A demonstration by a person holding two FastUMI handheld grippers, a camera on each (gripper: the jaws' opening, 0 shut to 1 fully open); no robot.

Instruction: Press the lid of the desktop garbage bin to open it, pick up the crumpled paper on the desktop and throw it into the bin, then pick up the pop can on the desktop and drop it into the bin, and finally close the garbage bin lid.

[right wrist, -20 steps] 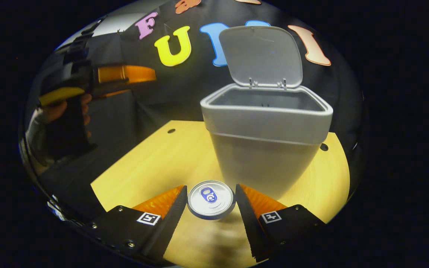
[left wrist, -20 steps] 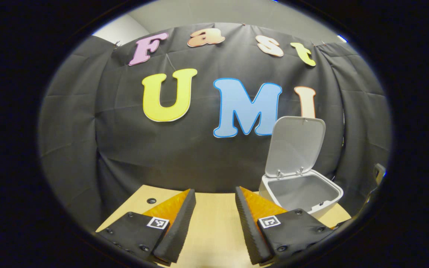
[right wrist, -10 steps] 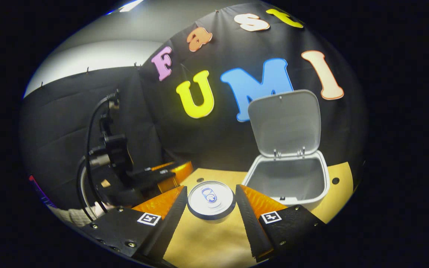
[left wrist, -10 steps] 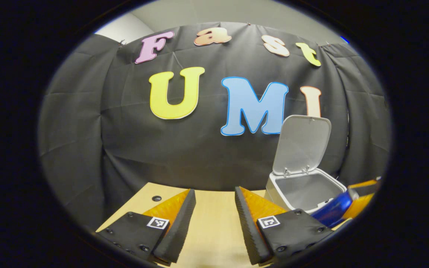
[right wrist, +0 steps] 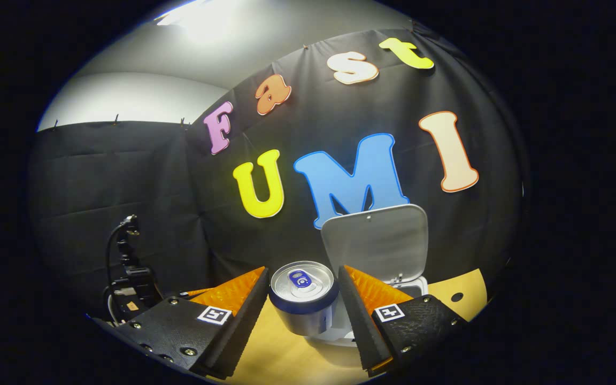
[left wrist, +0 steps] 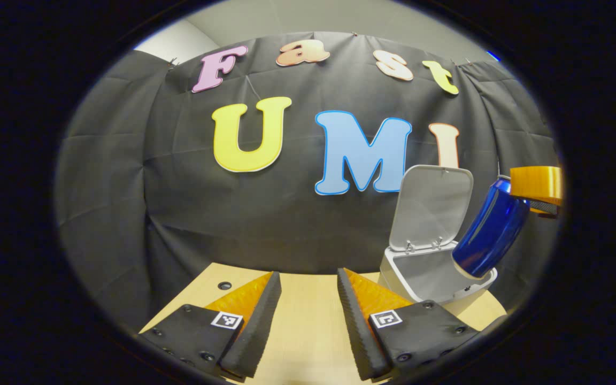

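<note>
The step in hand is the dropping of the pop can (right wrist: pixel 301 297) into the garbage bin (left wrist: pixel 436 278); I judge that the paper step is already behind, although the inside of the bin is too dim to confirm it. The lid (left wrist: pixel 432 207) stands upright at the back of the bin, so the mouth is free.

The right gripper (right wrist: pixel 302 299) pinches the can between its 2 fingers, 1 on each side, with the can top facing the camera. In the left gripper view the can (left wrist: pixel 490 230) hangs tilted above the front right edge of the bin, its lower end just over the rim.

The next move calls for bringing the can fully over the opening and then spreading the fingers, so it falls inside and does not hit the rim.

The left gripper (left wrist: pixel 308 315) is spread and holds nothing, to the left of the bin above the desktop (left wrist: pixel 308 299). Probably it waits for closing the lid.
</note>
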